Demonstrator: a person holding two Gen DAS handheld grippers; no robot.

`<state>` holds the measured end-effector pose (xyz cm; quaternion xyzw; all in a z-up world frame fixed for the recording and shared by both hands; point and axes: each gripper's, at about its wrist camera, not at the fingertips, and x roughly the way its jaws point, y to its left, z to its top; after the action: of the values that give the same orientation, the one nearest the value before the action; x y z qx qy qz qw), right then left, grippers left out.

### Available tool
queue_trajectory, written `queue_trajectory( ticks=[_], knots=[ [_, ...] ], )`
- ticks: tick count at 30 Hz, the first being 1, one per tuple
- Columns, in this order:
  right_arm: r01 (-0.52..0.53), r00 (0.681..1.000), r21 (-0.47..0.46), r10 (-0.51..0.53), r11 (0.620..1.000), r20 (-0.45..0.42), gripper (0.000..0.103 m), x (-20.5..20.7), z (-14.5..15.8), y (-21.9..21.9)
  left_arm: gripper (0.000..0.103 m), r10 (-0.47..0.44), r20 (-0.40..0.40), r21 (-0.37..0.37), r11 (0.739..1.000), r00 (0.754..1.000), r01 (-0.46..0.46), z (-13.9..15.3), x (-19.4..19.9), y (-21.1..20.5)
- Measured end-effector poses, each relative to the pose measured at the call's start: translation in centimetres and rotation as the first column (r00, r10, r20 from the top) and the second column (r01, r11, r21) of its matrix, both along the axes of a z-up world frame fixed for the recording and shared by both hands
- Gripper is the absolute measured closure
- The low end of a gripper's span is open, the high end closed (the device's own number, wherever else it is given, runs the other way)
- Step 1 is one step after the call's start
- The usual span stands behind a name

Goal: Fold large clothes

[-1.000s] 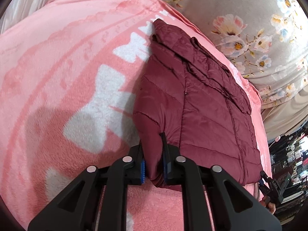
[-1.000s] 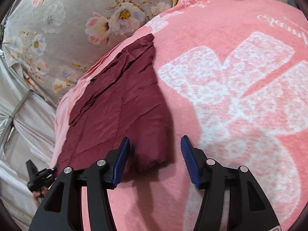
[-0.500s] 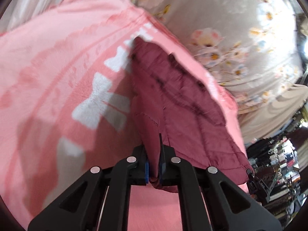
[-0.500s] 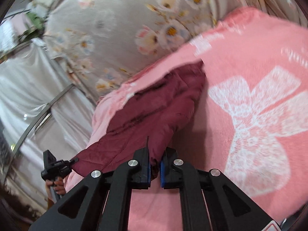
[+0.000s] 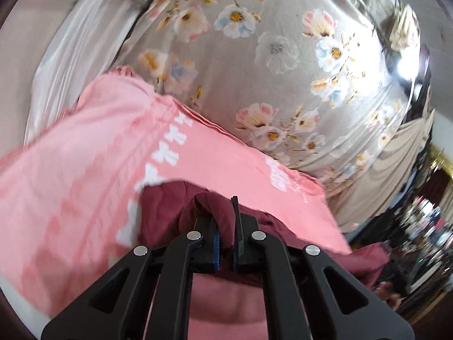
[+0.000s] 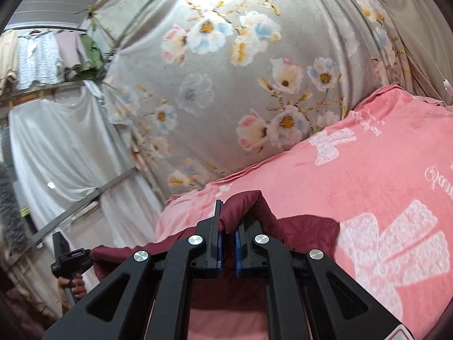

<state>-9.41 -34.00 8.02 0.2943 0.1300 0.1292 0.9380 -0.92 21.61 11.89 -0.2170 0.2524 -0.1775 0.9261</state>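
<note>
A dark red quilted jacket (image 5: 164,212) lies on a pink blanket (image 5: 85,175) with white bow prints. My left gripper (image 5: 225,226) is shut on a bunched fold of the jacket's near edge and holds it raised off the blanket. My right gripper (image 6: 228,232) is shut on another fold of the jacket (image 6: 305,229), also lifted. In the right wrist view the left gripper (image 6: 68,257) and the hand holding it show at the lower left, past the jacket's far end. Most of the jacket is hidden below the grippers.
A grey floral sheet (image 5: 269,70) hangs behind the blanket, also in the right wrist view (image 6: 226,85). White drapes (image 6: 56,147) and hung clothes (image 6: 42,53) stand at the left. Cluttered shelves (image 5: 424,226) are at the right edge.
Both grippers shut on the jacket's near edge, the right one having been open a second ago, and lifted it; both cameras tilted up, so the jacket body dropped out of view.
</note>
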Motion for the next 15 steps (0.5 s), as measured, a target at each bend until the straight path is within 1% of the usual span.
queue_trajectory(
  ticks=[1,3,4,7,9,12,15],
  knots=[
    [0.012,1.000,0.016,-0.011,1.000,-0.029,0.097,2.4,-0.7,-0.4,0.098,0.007,-0.008,0.021,1.000,1.000,-0.007,-0.2,1.4,-0.4],
    [0.030,0.996,0.032,-0.027,0.999,-0.085,0.097,6.3,-2.3,-1.1,0.098,0.027,-0.039,0.080,0.996,0.999,-0.024,-1.1,5.8,-1.7],
    [0.042,0.993,0.032,-0.039,0.999,-0.110,0.097,7.8,-3.0,-1.2,0.098,0.034,-0.056,0.106,0.994,0.998,-0.028,-1.8,7.4,-2.3],
    [0.073,0.975,0.053,-0.060,0.996,-0.216,0.097,13.6,-6.6,-2.0,0.098,0.056,-0.122,0.186,0.982,0.991,-0.033,-4.5,13.0,-4.4],
    [0.091,0.960,0.056,-0.073,0.994,-0.269,0.097,16.2,-8.7,-2.3,0.098,0.080,-0.170,0.238,0.971,0.982,-0.038,-7.1,16.7,-5.6],
    [0.112,0.935,0.051,-0.088,0.992,-0.343,0.097,19.5,-11.8,-2.5,0.098,0.103,-0.243,0.284,0.958,0.965,-0.031,-10.9,20.5,-6.4],
    [0.123,0.914,0.045,-0.096,0.991,-0.395,0.097,21.4,-14.1,-2.6,0.098,0.116,-0.290,0.310,0.951,0.950,-0.022,-13.9,22.7,-6.9]
  ],
)
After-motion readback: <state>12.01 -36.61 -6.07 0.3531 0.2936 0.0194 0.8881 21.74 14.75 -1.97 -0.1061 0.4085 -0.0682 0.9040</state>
